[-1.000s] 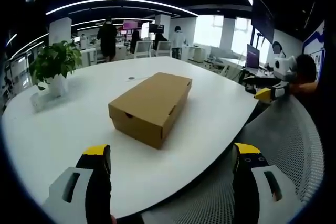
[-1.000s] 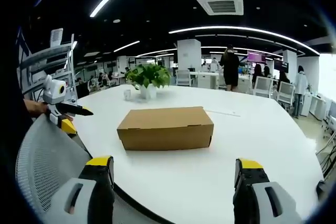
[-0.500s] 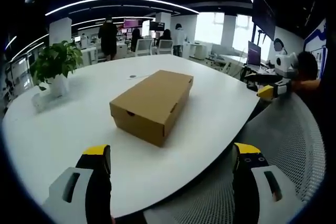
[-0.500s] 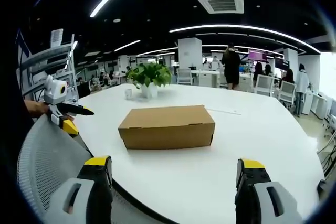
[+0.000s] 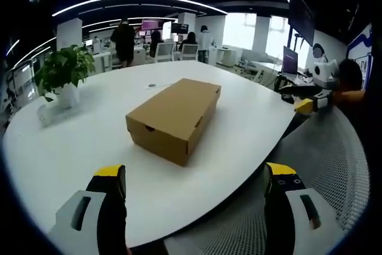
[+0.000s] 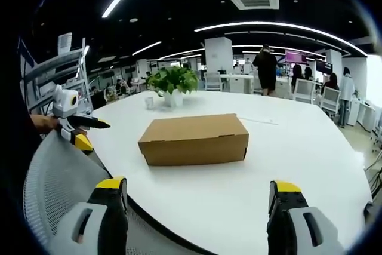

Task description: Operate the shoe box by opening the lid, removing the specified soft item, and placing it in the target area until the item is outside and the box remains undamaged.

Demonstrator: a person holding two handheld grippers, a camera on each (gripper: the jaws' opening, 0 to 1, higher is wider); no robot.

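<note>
A brown cardboard shoe box [image 5: 173, 116] lies with its lid closed in the middle of a white round table [image 5: 71, 147]; in the right gripper view the shoe box [image 6: 194, 138] shows its long side. My left gripper [image 5: 194, 198] is open, held well back from the box near the table's edge. It also shows at the left of the right gripper view as the left gripper [image 6: 80, 131]. My right gripper [image 6: 197, 204] is open too, short of the box. The right gripper [image 5: 310, 95] appears at the right in the left gripper view. The box's contents are hidden.
A potted green plant [image 5: 62, 76] stands at the table's far left, and the plant [image 6: 173, 83] stands behind the box in the right gripper view. A grey mesh chair back [image 5: 322, 165] lies below both grippers. People stand among desks in the office behind.
Both views have crept slightly closer to the box; the box itself has not moved and both grippers stay open.
</note>
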